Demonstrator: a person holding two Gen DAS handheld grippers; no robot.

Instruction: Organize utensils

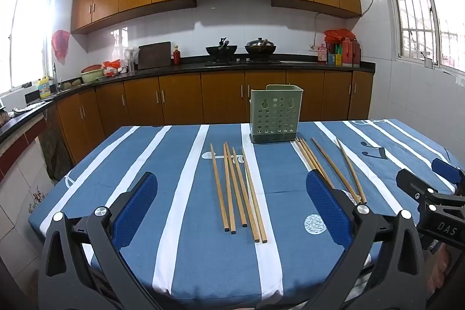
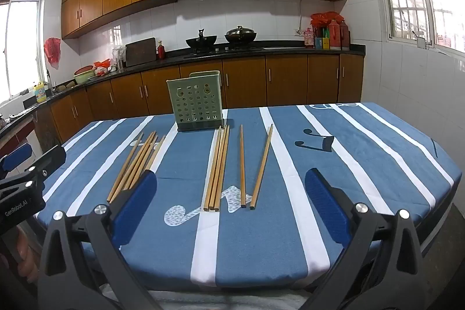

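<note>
We're holding both jaws wide apart, left hand-held gripper [image 1: 232,193] & right hand-held gripper [image 2: 232,191], w/ chopsticks [image 2: 216,170] lying before green holder [image 2: 197,103] on desk [image 2: 363,164].

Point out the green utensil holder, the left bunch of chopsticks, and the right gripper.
Green utensil holder [image 1: 274,114], left wrist view, on its perforated front wall.
Left bunch of chopsticks [image 1: 237,188], left wrist view, mid-shaft.
Right gripper [image 2: 231,205], right wrist view, midway between its open fingertips.
</note>
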